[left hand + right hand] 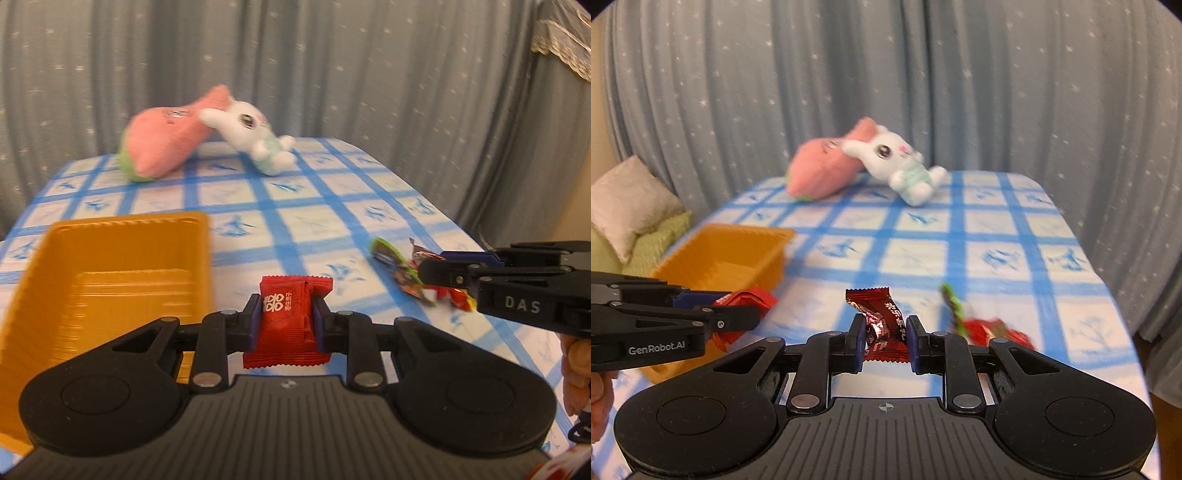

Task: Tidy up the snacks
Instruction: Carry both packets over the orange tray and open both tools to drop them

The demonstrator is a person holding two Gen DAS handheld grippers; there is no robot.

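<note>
My left gripper point(285, 320) is shut on a red candy packet point(286, 325) and holds it above the table, just right of the orange tray point(107, 273). My right gripper point(885, 334) is shut on a dark red candy wrapper point(882, 325) and holds it off the table. In the left wrist view the right gripper point(428, 271) comes in from the right over a small pile of loose snacks point(402, 271). In the right wrist view the left gripper point(738, 314) with its red packet point(750, 301) sits in front of the orange tray point(720, 251). Loose snacks point(982, 326) lie to the right.
A pink plush carrot point(166, 144) and a white plush rabbit point(255, 136) lie at the far end of the blue checked tablecloth point(325, 206). A grey curtain hangs behind. A cushion point(628, 203) shows beyond the table's left edge.
</note>
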